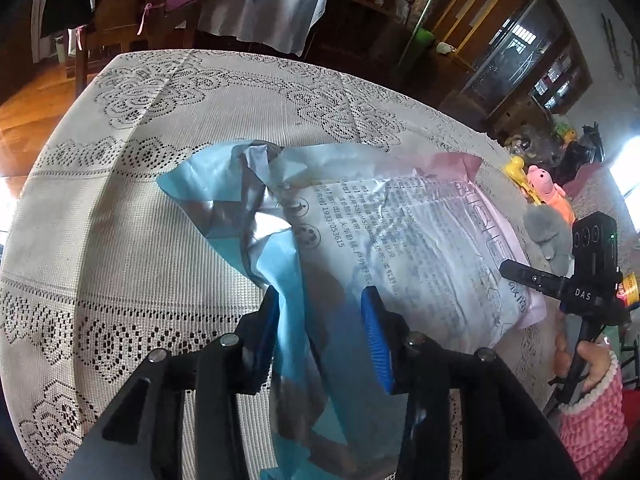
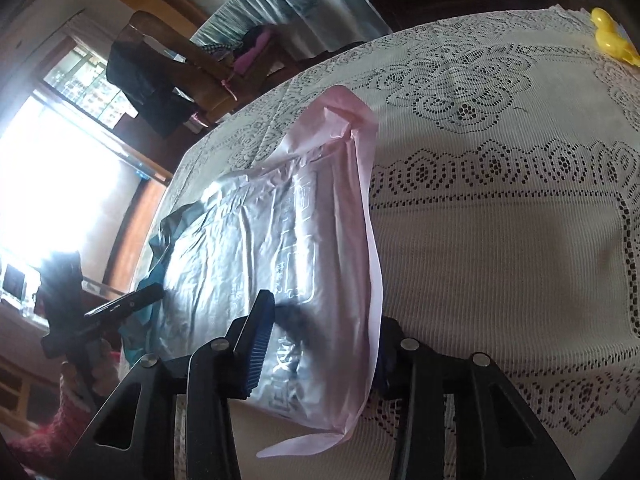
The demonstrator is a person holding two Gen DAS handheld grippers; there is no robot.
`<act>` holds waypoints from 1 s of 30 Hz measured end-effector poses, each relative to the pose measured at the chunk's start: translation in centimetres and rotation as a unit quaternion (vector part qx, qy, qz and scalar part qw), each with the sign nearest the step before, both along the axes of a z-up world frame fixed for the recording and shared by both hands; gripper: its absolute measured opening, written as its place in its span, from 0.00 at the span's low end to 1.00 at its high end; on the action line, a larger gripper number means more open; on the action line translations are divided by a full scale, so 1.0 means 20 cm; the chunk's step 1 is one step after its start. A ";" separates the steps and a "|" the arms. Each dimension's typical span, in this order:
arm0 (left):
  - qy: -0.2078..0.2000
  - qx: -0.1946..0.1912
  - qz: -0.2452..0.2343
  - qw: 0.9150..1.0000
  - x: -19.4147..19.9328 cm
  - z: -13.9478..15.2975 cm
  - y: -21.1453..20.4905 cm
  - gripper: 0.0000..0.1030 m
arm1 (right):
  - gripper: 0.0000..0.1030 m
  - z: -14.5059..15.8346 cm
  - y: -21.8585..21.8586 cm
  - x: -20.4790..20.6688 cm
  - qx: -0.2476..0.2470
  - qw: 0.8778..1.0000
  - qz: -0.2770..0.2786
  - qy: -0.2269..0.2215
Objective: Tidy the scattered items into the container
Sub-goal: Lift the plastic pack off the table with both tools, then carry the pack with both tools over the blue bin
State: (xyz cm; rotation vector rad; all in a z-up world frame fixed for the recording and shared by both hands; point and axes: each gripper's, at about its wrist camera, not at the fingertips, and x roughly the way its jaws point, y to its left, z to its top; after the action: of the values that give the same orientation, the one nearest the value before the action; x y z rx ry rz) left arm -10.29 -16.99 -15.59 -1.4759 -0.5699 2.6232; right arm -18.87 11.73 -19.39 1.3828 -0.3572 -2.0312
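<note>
A crinkled plastic bag, blue at one end and pink at the other with printed text across its pale middle [image 1: 384, 232], lies flat on the surface, which is draped in a white lace tablecloth with rose patterns [image 1: 120, 216]. The left tongs [image 1: 324, 332] stand with their blue-padded fingers parted around the bag's blue end, a fold of blue film rising between them; I cannot tell whether the pads actually pinch it. On the bag's pink side, the right tongs [image 2: 320, 340] straddle the pink edge, one blue pad lying on top of the film and the other hidden beneath it, so whether they grip is unclear too. Beyond the bag's pink end, near the rim of the surface, sit a pink plush pig [image 1: 548, 192], a yellow plastic toy [image 1: 516, 170] and a grey plush toy [image 1: 550, 236], bunched close together and apart from the bag.
</note>
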 end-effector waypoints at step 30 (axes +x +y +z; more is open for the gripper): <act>0.054 -0.061 0.047 0.996 0.40 0.31 -0.26 0.13 | 0.35 0.34 -0.28 0.28 -0.041 0.992 0.075 0.097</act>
State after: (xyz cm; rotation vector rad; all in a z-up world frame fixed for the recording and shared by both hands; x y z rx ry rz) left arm -2.26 -22.24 -9.32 -1.3598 -0.4885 2.8350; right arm -13.18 6.18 -12.57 1.1174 -0.2410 -1.9836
